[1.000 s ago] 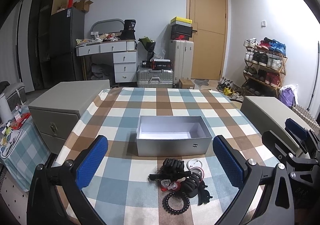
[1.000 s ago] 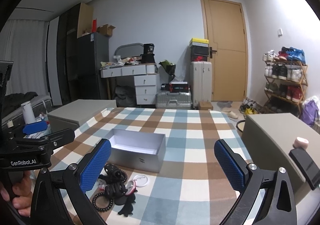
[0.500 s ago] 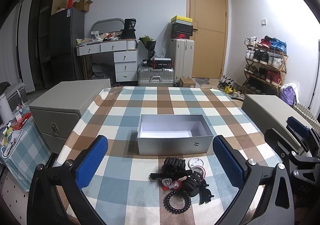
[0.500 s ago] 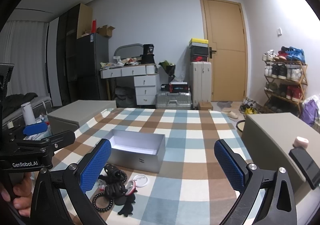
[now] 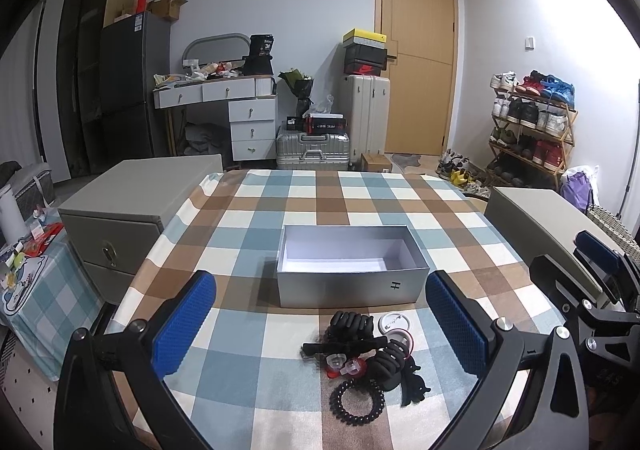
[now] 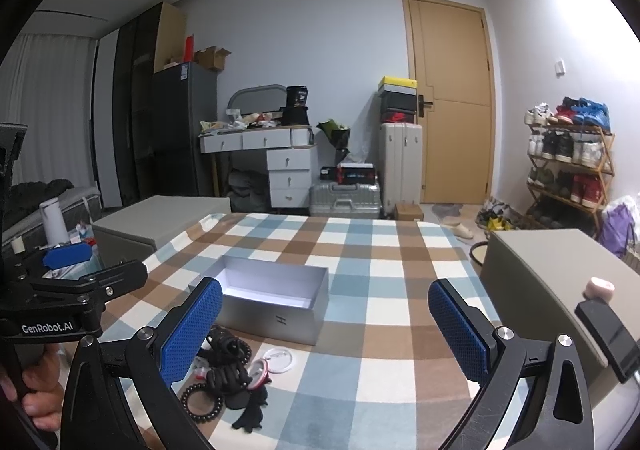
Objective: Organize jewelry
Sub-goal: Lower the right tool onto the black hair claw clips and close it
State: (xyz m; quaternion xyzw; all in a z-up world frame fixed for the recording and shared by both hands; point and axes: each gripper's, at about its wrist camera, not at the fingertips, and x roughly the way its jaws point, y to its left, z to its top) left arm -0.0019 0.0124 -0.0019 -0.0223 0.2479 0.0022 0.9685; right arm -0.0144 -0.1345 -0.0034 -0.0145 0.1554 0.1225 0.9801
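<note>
An open silver box [image 5: 349, 270] stands empty mid-table; it also shows in the right wrist view [image 6: 276, 304]. In front of it lies a pile of accessories [image 5: 366, 354]: black hair claws, a black beaded bracelet [image 5: 357, 397], round white and pink badges [image 5: 394, 324], small red pieces. The same pile lies at the lower left of the right wrist view [image 6: 230, 374]. My left gripper [image 5: 320, 326] is open, hovering just above the pile. My right gripper [image 6: 324, 330] is open, to the right of the pile. Both are empty.
The table wears a checked cloth [image 5: 360, 194]. Grey cabinets flank it, left [image 5: 132, 202] and right [image 6: 560, 274]; a phone [image 6: 610, 338] and a small pink item [image 6: 599, 287] lie on the right one. Suitcases, a dresser and a shoe rack stand behind.
Both grippers have drifted only slightly; the view of the box and pile has barely shifted. Nothing was picked up or moved.
</note>
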